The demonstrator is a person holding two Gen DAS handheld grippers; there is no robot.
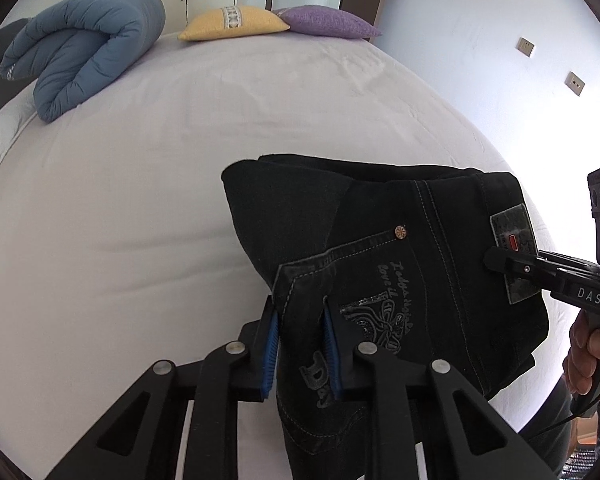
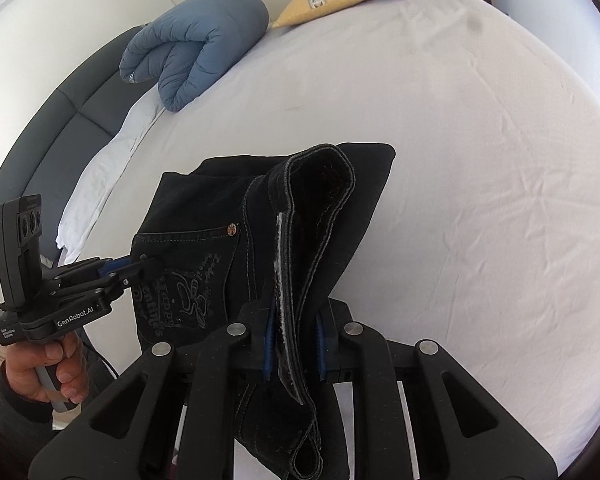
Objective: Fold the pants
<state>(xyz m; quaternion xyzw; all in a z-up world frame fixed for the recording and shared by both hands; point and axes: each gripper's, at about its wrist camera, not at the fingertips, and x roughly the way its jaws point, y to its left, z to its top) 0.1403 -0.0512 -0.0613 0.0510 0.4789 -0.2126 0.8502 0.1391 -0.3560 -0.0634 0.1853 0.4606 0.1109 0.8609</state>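
pants already a compact bundle on bed | left gripper pinches pocket edge | right gripper pinches waistband | left: probably set down, release

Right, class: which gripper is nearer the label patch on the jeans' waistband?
Right. The right gripper has its jaws shut on the jeans at the patch; the left gripper clamps the embroidered pocket, further along the jeans.
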